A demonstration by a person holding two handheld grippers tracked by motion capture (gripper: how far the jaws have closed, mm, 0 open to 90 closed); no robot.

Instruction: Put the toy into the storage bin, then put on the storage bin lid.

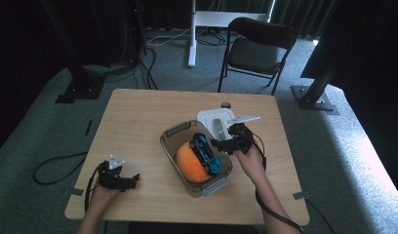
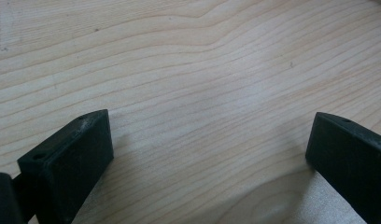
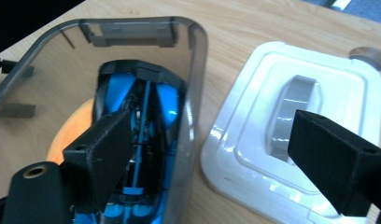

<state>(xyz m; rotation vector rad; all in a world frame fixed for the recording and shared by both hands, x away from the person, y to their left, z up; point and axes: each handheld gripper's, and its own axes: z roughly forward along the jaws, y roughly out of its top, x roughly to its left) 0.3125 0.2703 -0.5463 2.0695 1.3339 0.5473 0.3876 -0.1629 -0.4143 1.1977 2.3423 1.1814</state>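
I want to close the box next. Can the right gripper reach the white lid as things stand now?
Probably yes. The right gripper is open beside the white lid, which lies bare on the table next to the box.

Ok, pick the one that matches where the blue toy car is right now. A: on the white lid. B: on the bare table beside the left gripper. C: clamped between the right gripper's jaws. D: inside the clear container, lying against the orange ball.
D: the blue toy car lies inside the clear container against the orange ball, while the right gripper stands open over the container's wall with nothing between its jaws.
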